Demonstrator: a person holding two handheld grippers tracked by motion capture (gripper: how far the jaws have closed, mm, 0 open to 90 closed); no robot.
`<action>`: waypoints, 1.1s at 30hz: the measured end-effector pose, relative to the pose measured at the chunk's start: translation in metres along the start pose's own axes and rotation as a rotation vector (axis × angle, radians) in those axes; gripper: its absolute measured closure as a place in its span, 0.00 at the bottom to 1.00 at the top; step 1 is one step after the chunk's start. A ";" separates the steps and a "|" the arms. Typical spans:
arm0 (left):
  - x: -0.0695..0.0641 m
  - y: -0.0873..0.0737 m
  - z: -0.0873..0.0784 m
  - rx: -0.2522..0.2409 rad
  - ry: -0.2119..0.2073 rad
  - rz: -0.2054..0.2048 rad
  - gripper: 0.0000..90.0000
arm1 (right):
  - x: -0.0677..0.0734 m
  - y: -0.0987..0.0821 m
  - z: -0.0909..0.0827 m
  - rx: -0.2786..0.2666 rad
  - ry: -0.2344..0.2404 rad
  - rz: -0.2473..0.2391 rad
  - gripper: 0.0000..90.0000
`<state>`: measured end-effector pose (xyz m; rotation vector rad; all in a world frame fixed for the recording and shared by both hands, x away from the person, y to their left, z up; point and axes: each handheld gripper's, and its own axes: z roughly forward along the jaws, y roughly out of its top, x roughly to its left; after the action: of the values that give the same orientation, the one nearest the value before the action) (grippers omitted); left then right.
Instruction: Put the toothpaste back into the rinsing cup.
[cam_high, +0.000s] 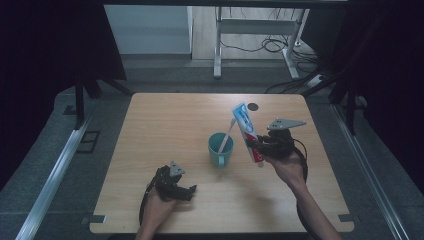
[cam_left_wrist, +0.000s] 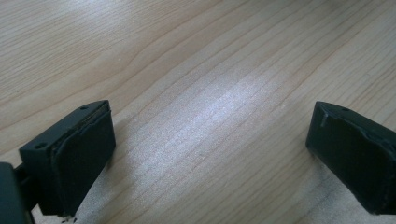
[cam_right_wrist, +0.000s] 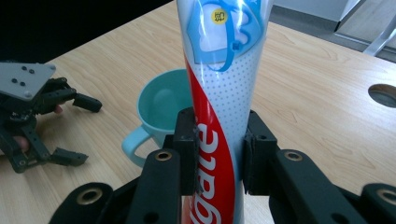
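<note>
Left gripper near, jaws spread, empty, right gripper clamped toothpaste tube right of teal mug with toothbrush.

Toothpaste tube, red-white-blue, tilted, raised beside teal cup.

**Count of things on the worktop**

One worktop, of light wood. One teal cup with a single handle. One toothbrush, standing in that cup. One toothpaste tube, white, blue and red. Two claws: the left claw and the right claw, each with two black jaws. Two hands of one person, one to each claw. One round dark hole in the worktop near its far edge.
</note>
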<state>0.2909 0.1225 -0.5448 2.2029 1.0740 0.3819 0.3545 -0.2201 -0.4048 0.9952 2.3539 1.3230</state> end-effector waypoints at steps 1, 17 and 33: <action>0.000 0.000 0.000 0.000 -0.001 0.000 0.02 | 0.001 0.001 0.001 -0.001 -0.002 -0.002 0.79; 0.000 0.000 0.000 0.000 0.000 -0.001 0.02 | 0.010 0.018 0.022 -0.018 0.013 -0.021 0.79; 0.000 0.000 0.000 0.000 0.000 0.000 0.02 | 0.018 0.034 0.039 -0.046 0.021 -0.023 0.79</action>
<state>0.2909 0.1225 -0.5448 2.2029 1.0745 0.3818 0.3771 -0.1709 -0.3958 0.9434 2.3313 1.3793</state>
